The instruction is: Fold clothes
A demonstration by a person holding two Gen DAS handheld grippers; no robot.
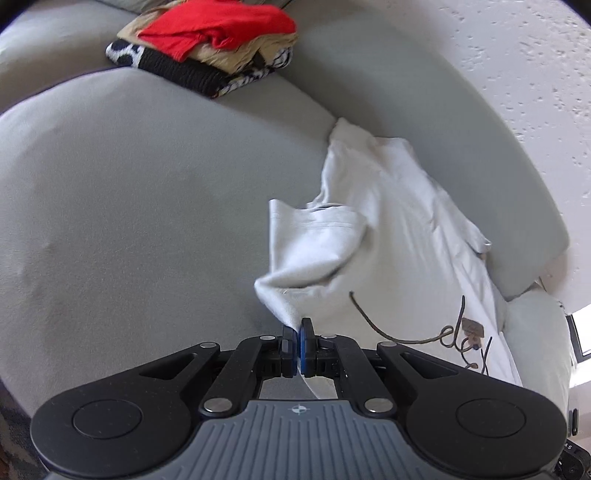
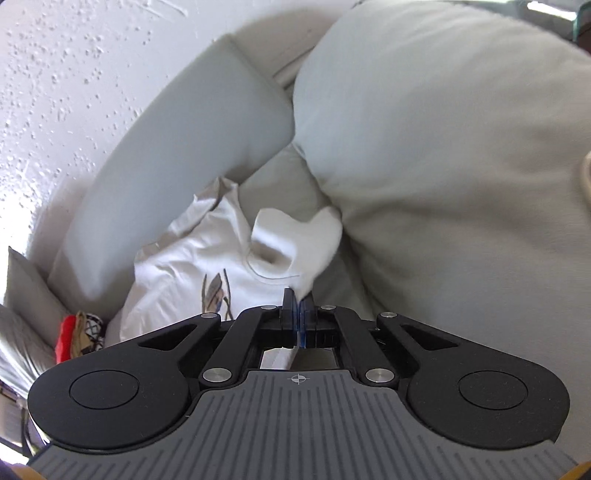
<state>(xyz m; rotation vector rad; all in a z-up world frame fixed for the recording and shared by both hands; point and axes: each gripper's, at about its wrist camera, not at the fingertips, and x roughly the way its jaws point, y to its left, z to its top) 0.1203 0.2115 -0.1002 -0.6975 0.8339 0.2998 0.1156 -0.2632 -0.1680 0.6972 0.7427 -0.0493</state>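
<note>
Left gripper point(image 1: 297, 332) pinches the white shirt point(image 1: 388, 221), jaws nearly closed; right gripper point(image 2: 297, 301) likewise. Folded clothes point(image 1: 207, 48) sit upper left.

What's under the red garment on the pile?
Under the red garment a tan piece, then a black-and-white patterned one, resting on the sofa. Anything between those layers is covered.

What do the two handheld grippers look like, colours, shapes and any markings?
The left gripper and right gripper look alike: black linkage arms with silver rivets, two rounded black lobes with circular recesses, a ribbed grey centre plate bearing a small white crosshair mark, and blue pads on the black fingertips. No hands, sleeves or gripper cables are visible.
</note>
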